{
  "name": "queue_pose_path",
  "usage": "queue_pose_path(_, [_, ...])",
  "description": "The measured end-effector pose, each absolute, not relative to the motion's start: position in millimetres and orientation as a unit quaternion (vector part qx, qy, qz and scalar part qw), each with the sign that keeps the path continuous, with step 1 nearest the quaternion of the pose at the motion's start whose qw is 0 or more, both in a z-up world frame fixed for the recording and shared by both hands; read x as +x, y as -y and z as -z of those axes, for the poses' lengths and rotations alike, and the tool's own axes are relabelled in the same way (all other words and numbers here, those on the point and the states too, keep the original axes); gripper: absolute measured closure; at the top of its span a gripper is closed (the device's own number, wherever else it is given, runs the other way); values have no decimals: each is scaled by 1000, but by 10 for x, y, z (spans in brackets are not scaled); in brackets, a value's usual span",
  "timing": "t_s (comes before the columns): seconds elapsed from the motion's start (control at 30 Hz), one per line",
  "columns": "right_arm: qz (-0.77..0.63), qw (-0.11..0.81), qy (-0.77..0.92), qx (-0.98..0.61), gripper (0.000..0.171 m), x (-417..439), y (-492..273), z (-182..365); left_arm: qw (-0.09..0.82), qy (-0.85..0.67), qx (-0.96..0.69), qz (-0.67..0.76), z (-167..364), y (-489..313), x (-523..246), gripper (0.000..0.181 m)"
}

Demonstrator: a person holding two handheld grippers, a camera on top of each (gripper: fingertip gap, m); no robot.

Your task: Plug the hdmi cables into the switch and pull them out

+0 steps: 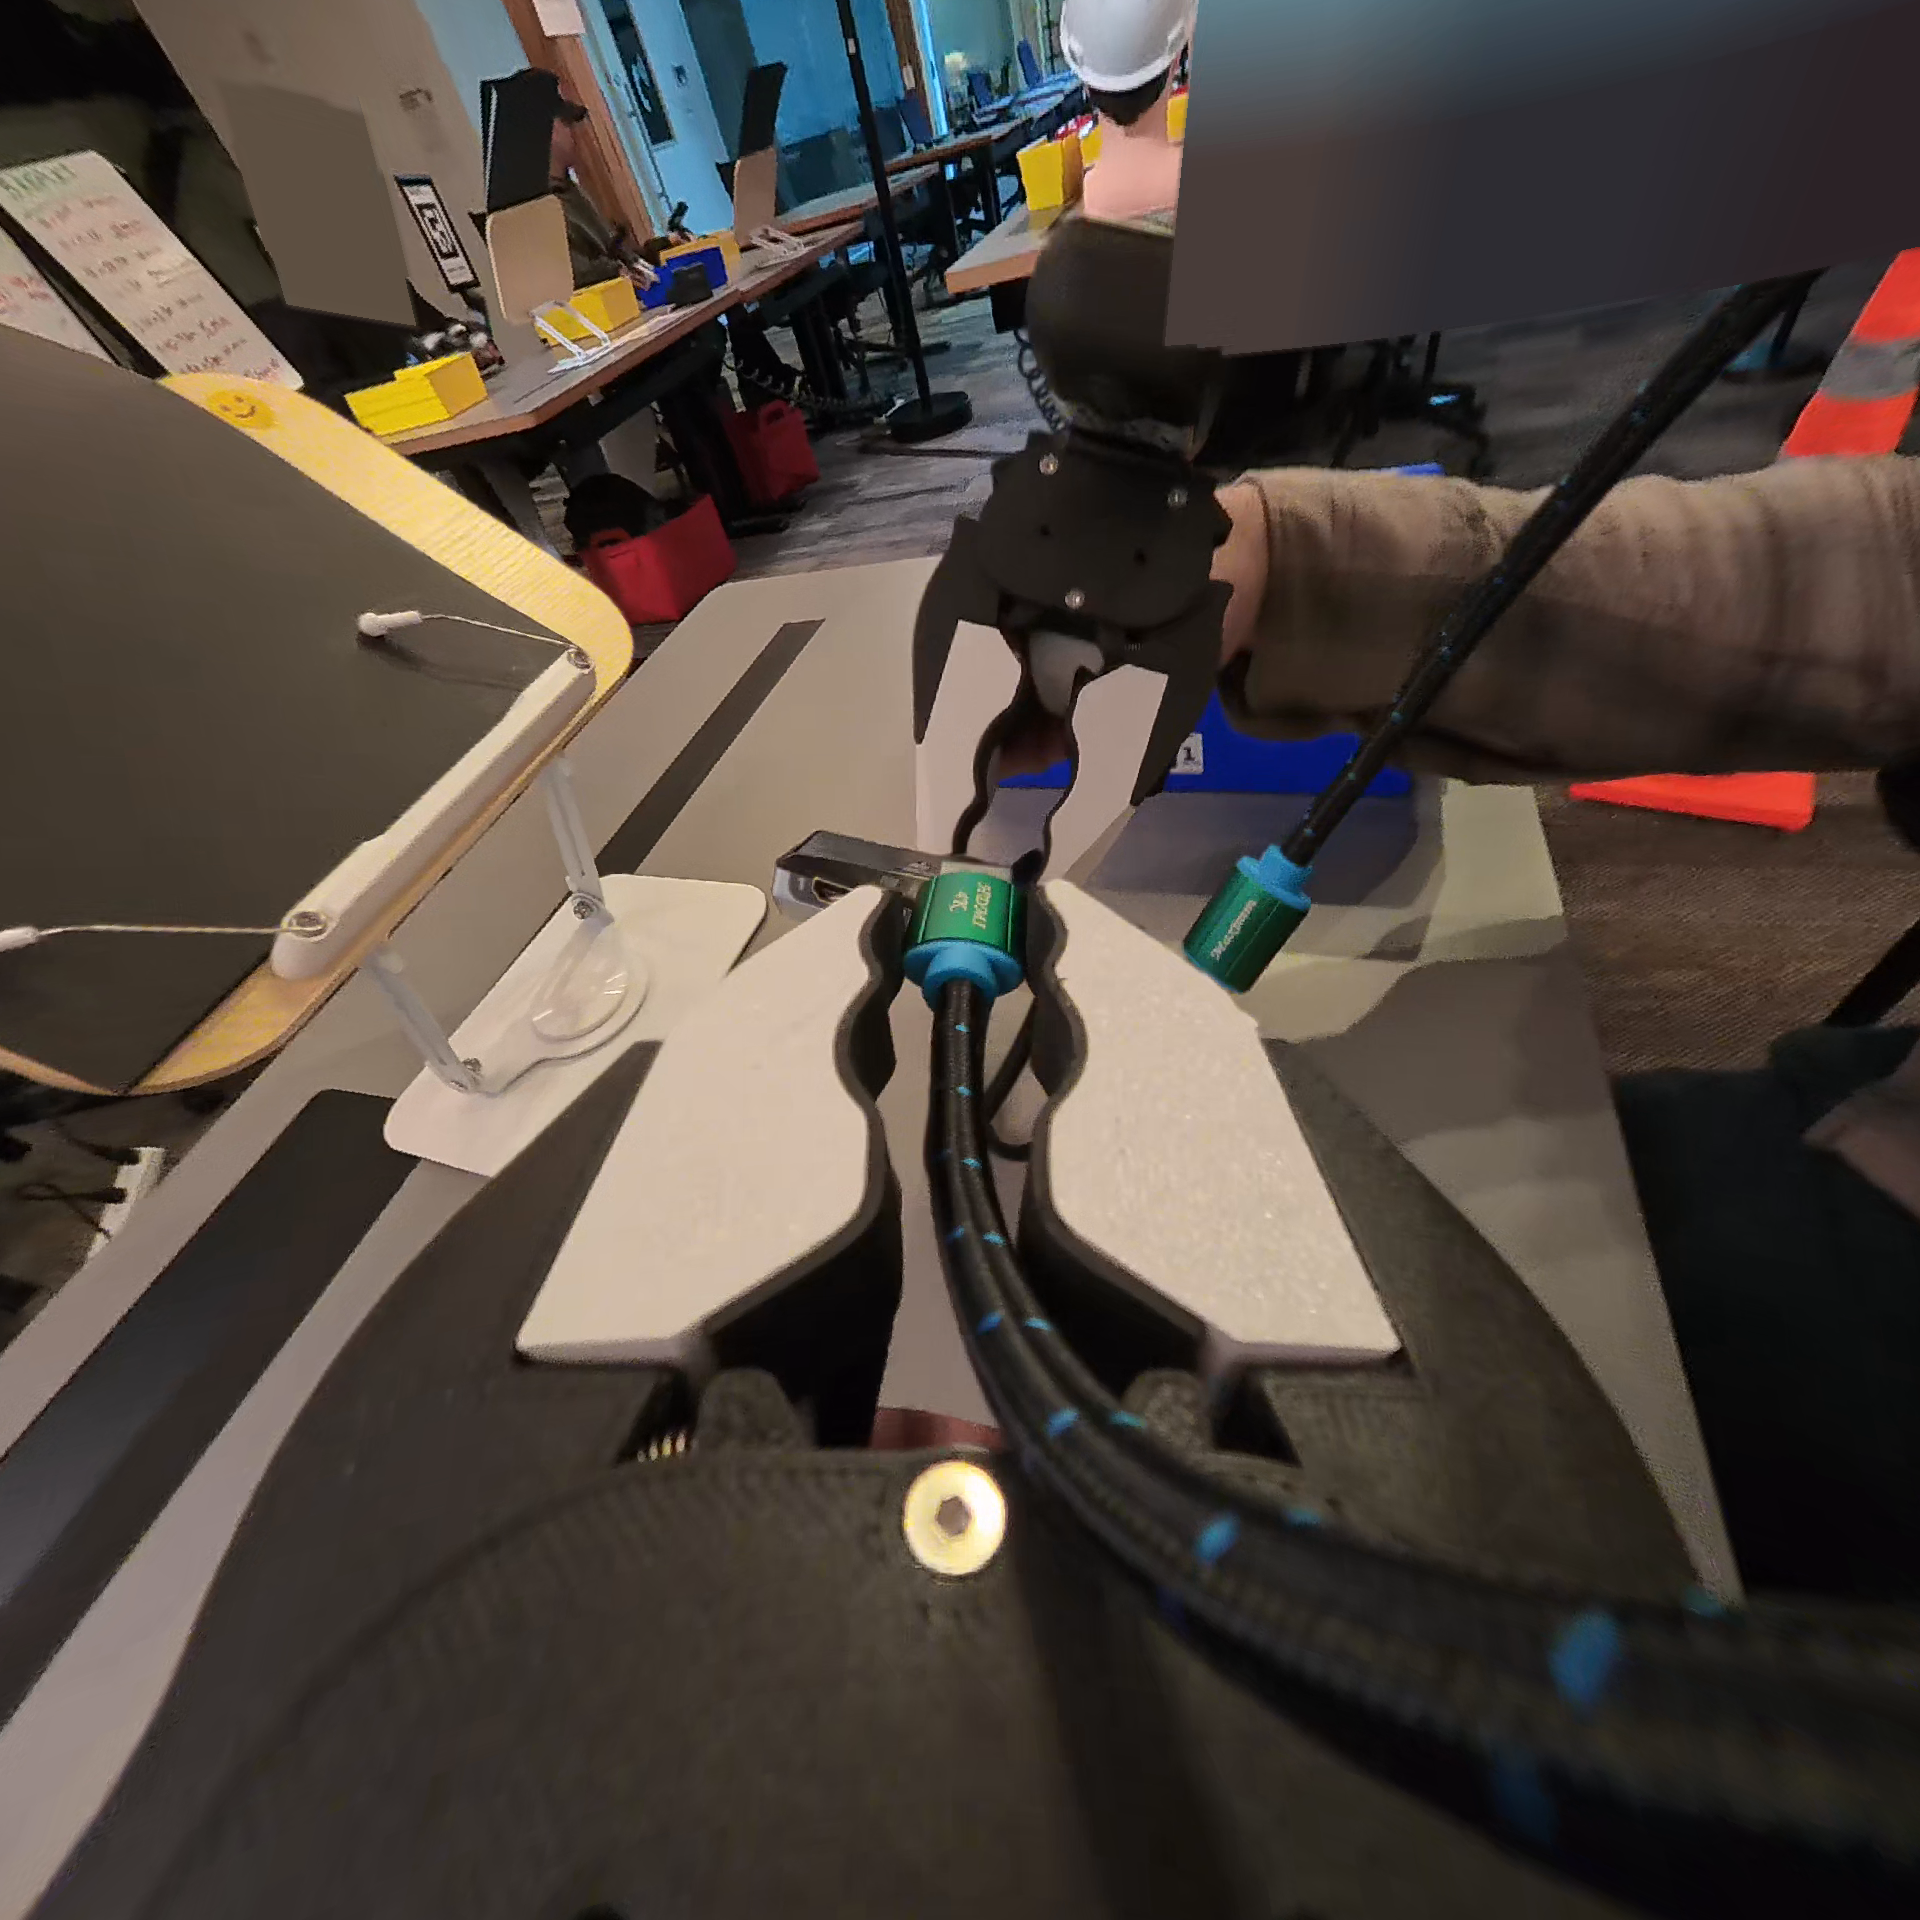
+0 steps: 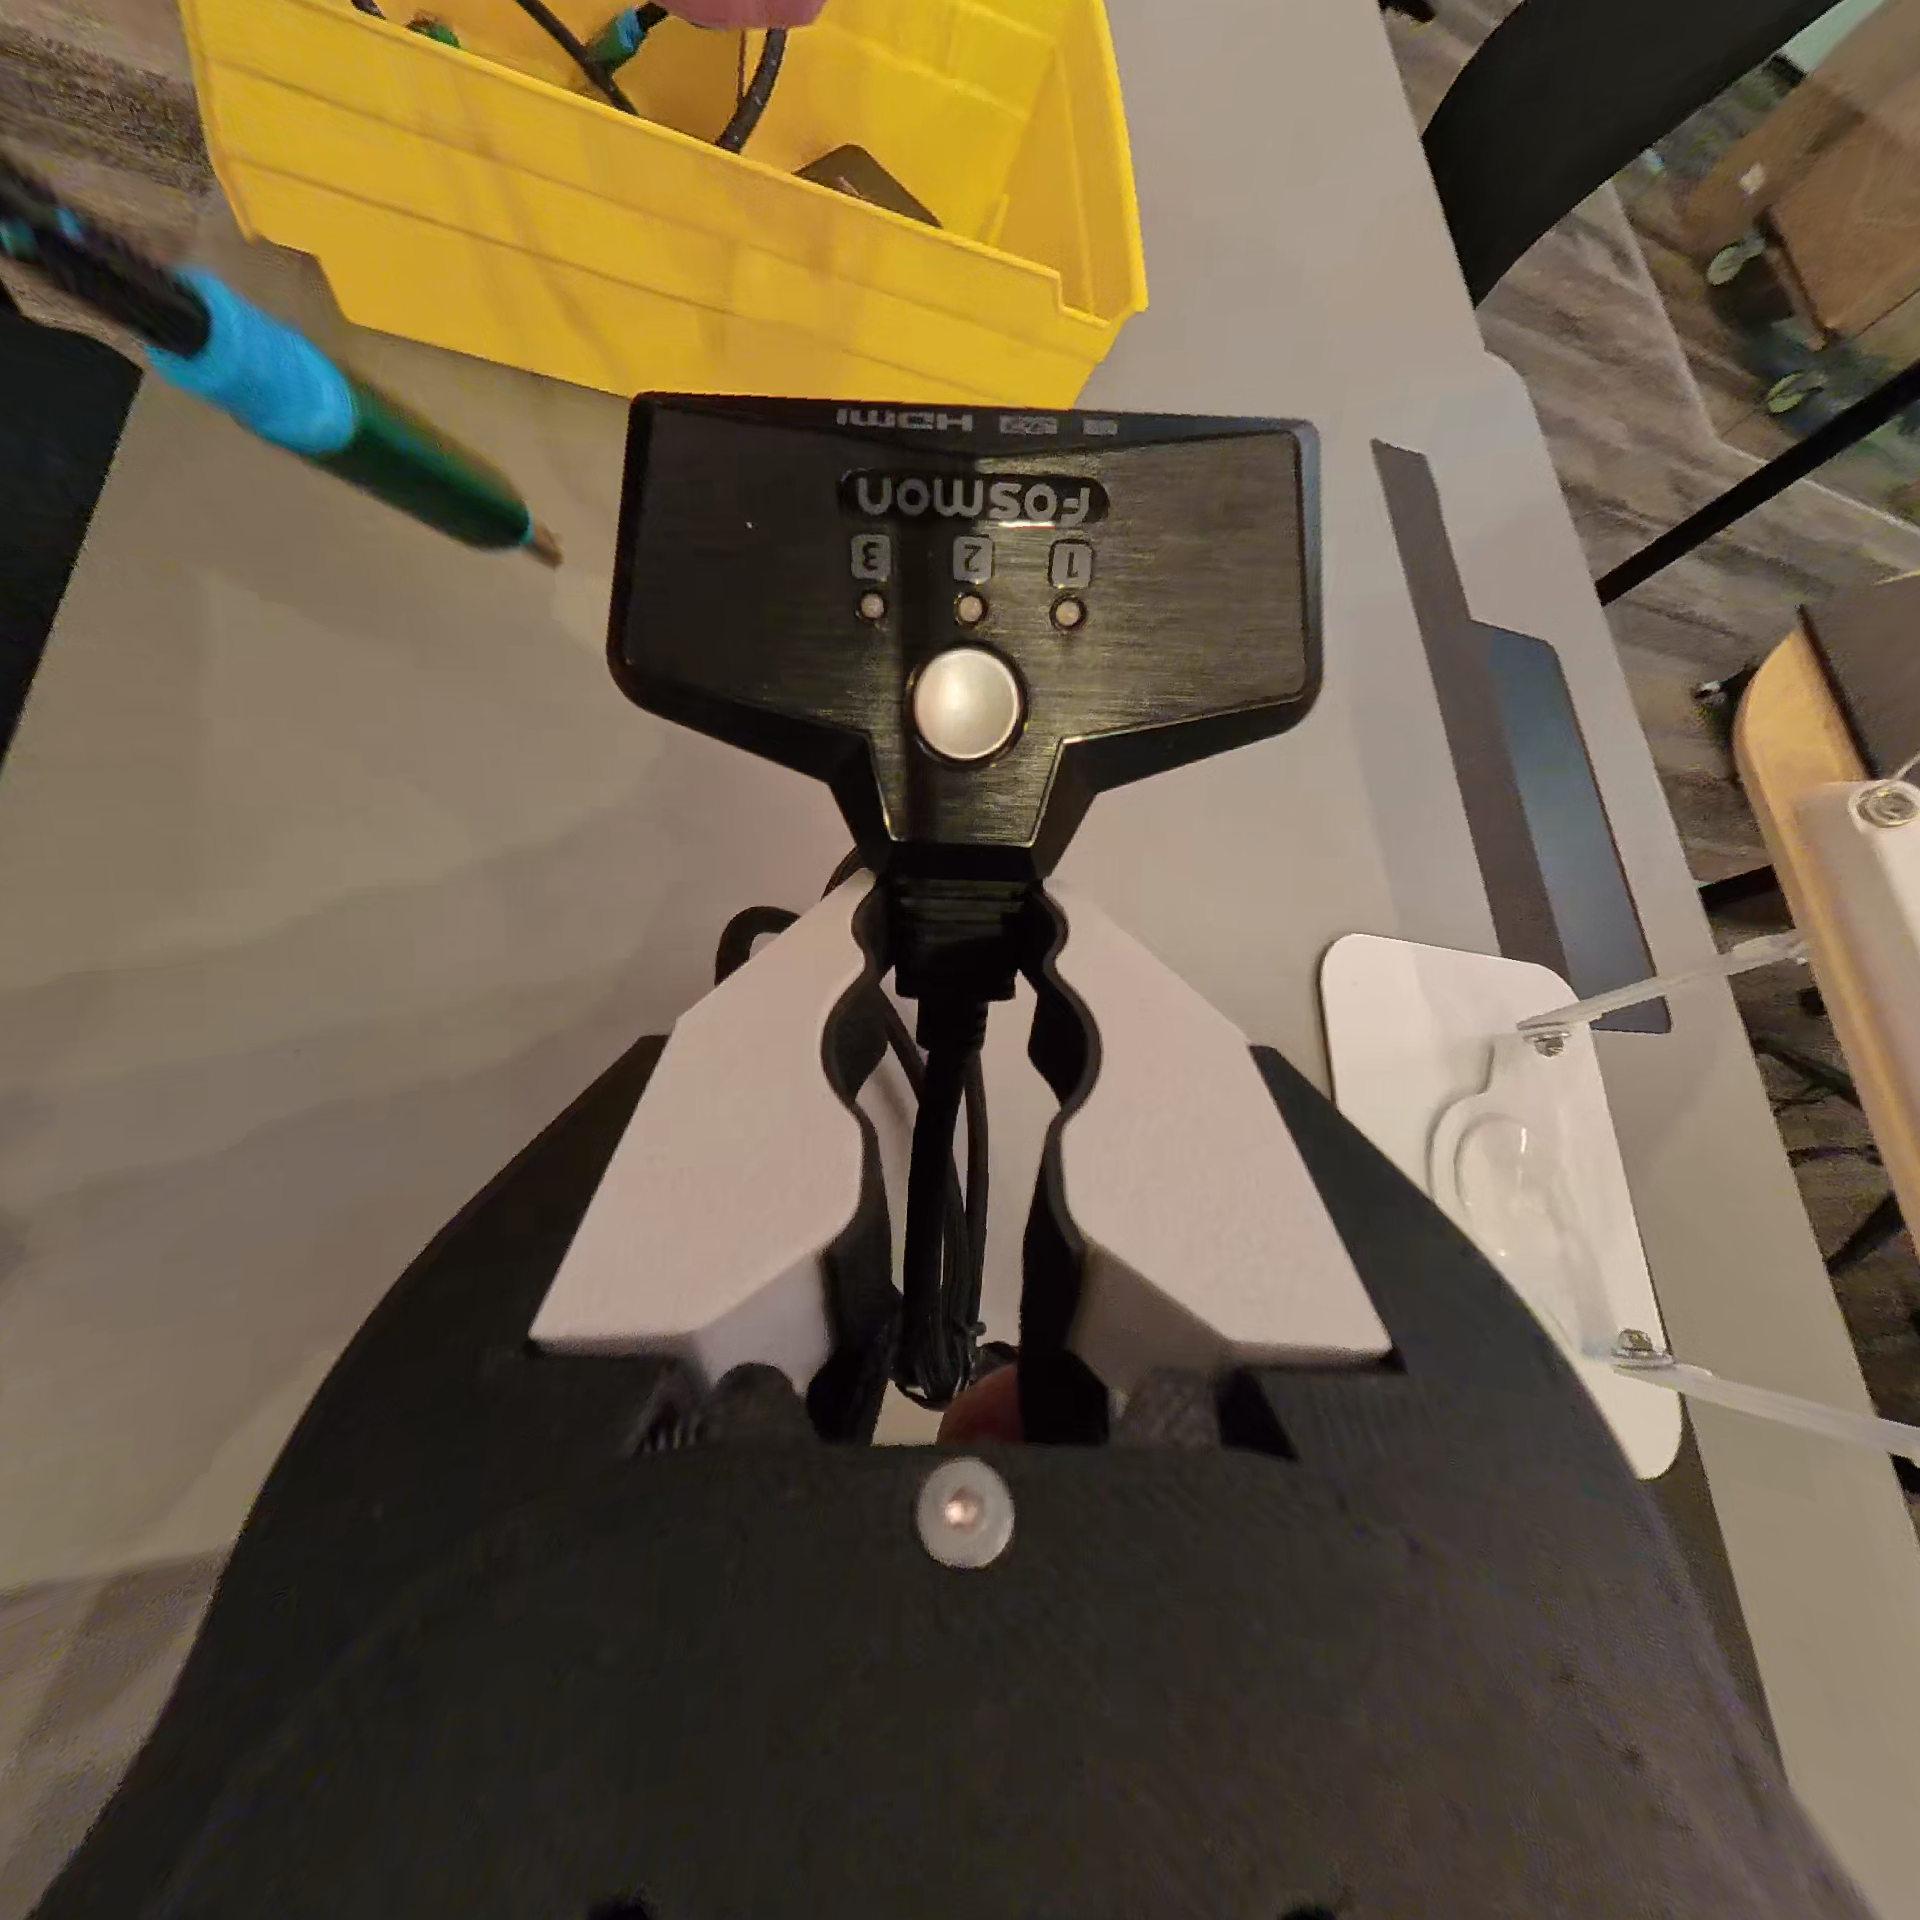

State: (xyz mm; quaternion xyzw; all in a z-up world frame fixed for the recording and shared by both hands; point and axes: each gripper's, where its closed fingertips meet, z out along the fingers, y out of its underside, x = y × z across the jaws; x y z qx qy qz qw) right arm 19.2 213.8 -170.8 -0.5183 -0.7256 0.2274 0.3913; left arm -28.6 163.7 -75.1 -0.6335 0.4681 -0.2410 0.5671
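HDMI switch [image 2: 961, 613] sat on the grey table [image 2: 312, 935], its near cable stub pinched by the right gripper [image 2: 951, 935]. Left gripper [image 1: 961, 914] clamped a green plug [image 1: 961, 909] at the switch's port; a second plug [image 1: 1242, 925] hung just right.

The plug [image 1: 961, 914] is green with a blue collar, and its cable [image 1: 997, 1226] is black braid flecked with blue. A second plug [image 1: 1242, 925] has the same green and blue. The switch [image 2: 966, 613] is brushed black with a silvery button [image 2: 966, 707]. The bin [image 2: 665, 208] is yellow, the table [image 2: 312, 831] grey. A blurred pen-like shape [image 2: 343, 426], probably another plug, shows blue and green.
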Motion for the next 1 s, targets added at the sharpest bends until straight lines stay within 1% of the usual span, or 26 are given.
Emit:
queue_pose_path(0.27, [-247, 367, 723, -531, 151, 229, -2068, 1729, 559, -489, -628, 233, 857, -1604, -182, 160])
queue_pose_path(0.6, [-265, 352, 720, -536, 151, 280, -2027, 1768, 527, -519, -633, 230, 1081, -1559, -70, 160])
queue_pose_path(1.0, [-270, 330, 730, -534, 151, 325, -1963, 1829, 511, -537, -630, 233, 1160, -1494, -6, 160])
